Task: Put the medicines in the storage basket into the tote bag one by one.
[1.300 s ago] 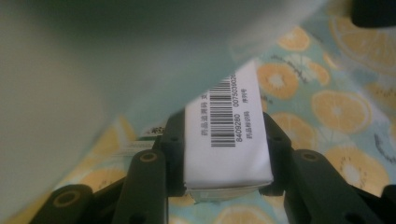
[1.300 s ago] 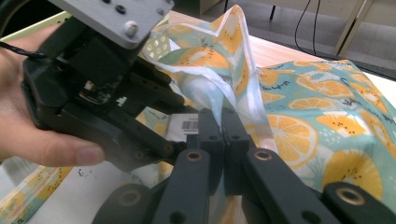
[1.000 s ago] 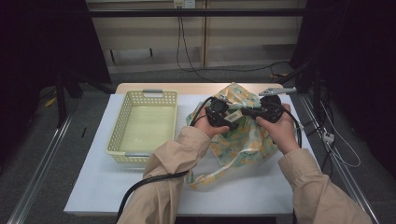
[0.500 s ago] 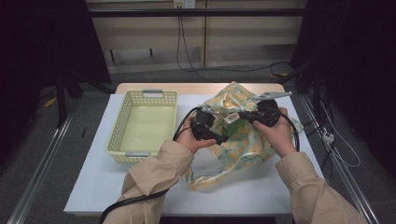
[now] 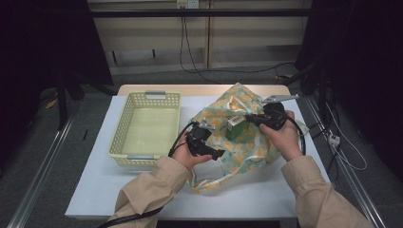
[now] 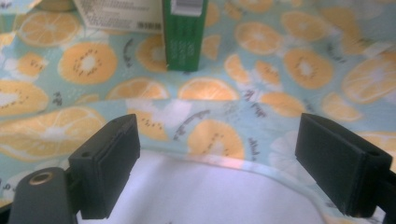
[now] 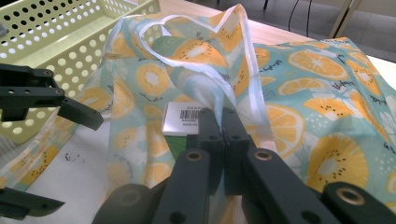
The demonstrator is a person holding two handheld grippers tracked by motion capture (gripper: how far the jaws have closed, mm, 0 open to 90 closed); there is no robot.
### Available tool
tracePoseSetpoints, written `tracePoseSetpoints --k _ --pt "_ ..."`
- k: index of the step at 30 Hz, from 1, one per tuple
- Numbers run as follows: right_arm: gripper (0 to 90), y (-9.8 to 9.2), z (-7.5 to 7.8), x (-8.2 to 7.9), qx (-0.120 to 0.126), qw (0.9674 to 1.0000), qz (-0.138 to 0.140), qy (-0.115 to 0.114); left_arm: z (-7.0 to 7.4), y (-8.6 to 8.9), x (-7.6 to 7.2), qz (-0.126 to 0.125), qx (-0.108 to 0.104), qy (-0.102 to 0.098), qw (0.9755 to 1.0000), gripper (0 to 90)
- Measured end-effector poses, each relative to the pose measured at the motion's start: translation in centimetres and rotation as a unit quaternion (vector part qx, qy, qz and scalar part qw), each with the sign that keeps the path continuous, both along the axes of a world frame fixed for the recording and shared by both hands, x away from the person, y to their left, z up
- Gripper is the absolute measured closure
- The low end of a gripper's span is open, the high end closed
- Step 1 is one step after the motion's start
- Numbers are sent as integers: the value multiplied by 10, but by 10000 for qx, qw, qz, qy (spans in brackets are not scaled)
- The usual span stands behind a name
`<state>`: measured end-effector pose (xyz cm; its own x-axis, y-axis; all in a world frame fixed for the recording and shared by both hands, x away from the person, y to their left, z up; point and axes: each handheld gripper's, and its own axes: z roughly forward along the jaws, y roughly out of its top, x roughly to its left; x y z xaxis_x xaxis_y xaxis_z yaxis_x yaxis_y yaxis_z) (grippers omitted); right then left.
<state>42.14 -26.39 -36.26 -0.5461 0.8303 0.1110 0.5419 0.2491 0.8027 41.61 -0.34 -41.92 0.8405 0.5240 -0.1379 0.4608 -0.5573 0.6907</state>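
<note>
Where white table (image 5: pixel 142 190) holds basket (image 5: pixel 147 126) | left claw (image 5: pixel 214 153) wide, empty; right claw (image 5: pixel 251 118) pinching bag (image 5: pixel 252 147)

A white-topped table (image 5: pixel 266 199) bears a pale yellow basket (image 5: pixel 147 128) beside a fruit-print bag (image 5: pixel 247 142).

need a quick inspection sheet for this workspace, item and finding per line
surface: white table top, wooden strip at the far edge
job's things: fruit-print bag lying open, green carton and another box inside it; yellow basket with nothing in it
clutter: nothing seen
grippers: left gripper open, jaws just opened, bag rim between them but untouched; right gripper shut on the bag's edge, holding it up
cables: black cable from the left gripper off the near edge; wires on the floor behind
surroundings: dark curtains, metal floor rails
</note>
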Motion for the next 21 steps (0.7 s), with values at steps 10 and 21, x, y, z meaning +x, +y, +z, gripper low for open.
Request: tracePoseSetpoints --k 10,21 --pt "896 2 -3 1 11 10000 53 32 -21 -2 3 65 178 10 9998 130" --pt "896 1 -3 0 10 10000 61 25 -36 -4 4 262 435 -35 9987 83"
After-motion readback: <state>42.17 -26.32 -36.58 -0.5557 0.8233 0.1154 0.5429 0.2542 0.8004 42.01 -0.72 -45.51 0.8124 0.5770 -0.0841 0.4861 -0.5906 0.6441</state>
